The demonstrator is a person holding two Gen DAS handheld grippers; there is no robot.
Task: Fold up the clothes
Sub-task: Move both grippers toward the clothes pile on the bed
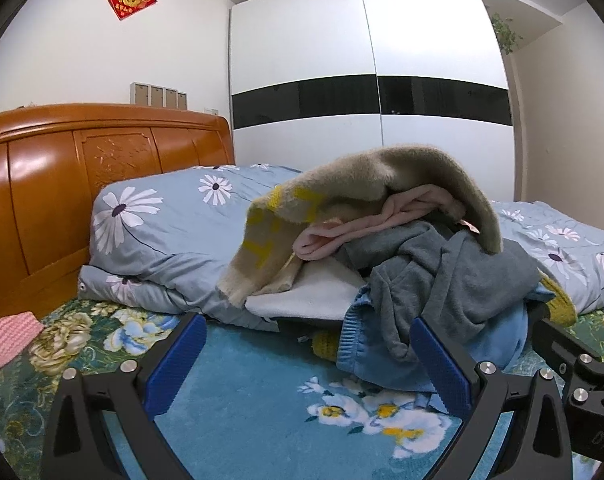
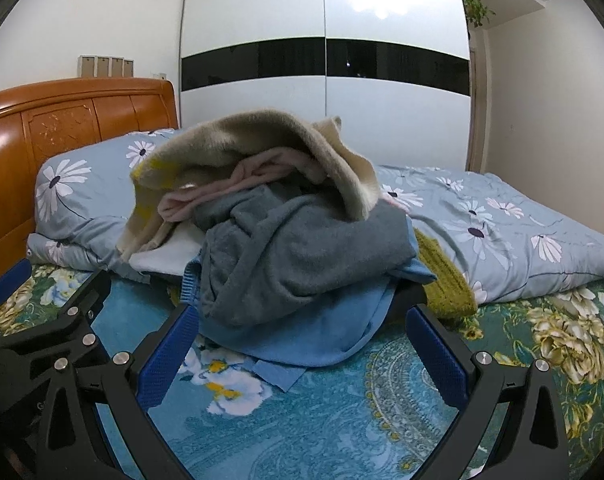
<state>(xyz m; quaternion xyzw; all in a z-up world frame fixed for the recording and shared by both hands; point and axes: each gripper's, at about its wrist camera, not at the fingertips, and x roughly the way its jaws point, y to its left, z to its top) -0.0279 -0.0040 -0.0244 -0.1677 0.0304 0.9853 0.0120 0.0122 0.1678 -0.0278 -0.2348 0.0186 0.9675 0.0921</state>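
Observation:
A heap of clothes lies on the bed ahead of both grippers. On top is a beige fuzzy garment (image 1: 382,176) (image 2: 253,140) with yellow marks. Under it are a pink garment (image 1: 382,216) (image 2: 229,184), a grey sweatshirt (image 1: 454,280) (image 2: 302,256), a light blue garment (image 1: 366,344) (image 2: 322,332) and a white one (image 1: 310,292) (image 2: 161,256). A mustard knit piece (image 2: 446,280) pokes out at the right. My left gripper (image 1: 308,360) is open and empty, low over the bedspread, its right finger near the blue garment. My right gripper (image 2: 302,356) is open and empty, with the blue garment's hem between its fingers.
A folded blue daisy-print duvet (image 1: 161,232) (image 2: 502,232) lies behind the heap. A wooden headboard (image 1: 61,184) stands at left, a white wardrobe (image 1: 362,80) behind. A pink knitted piece (image 1: 9,336) lies at far left. The floral bedspread (image 1: 261,400) stretches in front.

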